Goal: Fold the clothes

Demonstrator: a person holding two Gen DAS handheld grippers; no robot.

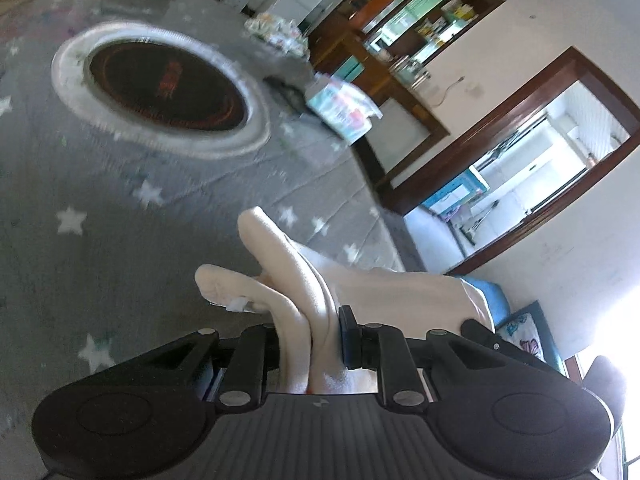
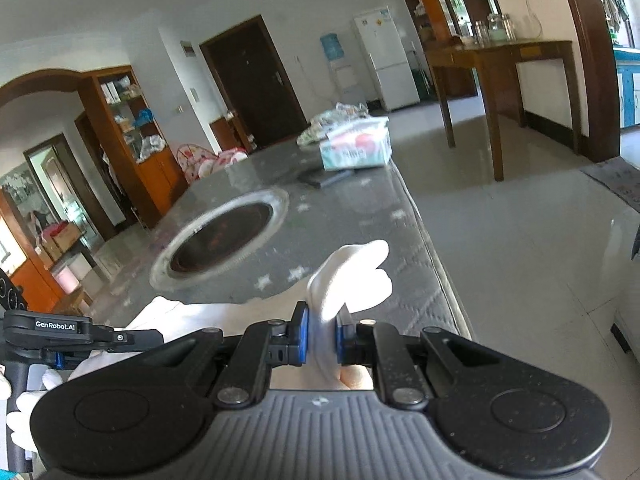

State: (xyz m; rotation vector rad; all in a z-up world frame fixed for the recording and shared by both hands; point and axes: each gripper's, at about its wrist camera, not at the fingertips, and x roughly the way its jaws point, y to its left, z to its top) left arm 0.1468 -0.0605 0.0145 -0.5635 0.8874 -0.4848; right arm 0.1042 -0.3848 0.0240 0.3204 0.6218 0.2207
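Observation:
A pale cream garment (image 1: 292,280) is bunched up between the fingers of my left gripper (image 1: 310,340), which is shut on it above the grey star-patterned table cover (image 1: 120,208). The same garment, white here (image 2: 352,276), sticks up out of my right gripper (image 2: 322,338), whose blue pads are shut on a fold of it. The cloth stretches leftward to the other gripper (image 2: 80,336), seen at the left edge of the right wrist view with a white-gloved hand (image 2: 24,408) under it. Both grippers hold the garment lifted over the table's near end.
A round dark hotplate with a metal rim (image 2: 222,236) is set into the table's middle. A tissue box (image 2: 356,146) and plastic packets (image 2: 332,120) lie at the far end, beside a dark flat object (image 2: 324,178). The table edge (image 2: 432,252) drops to tiled floor on the right.

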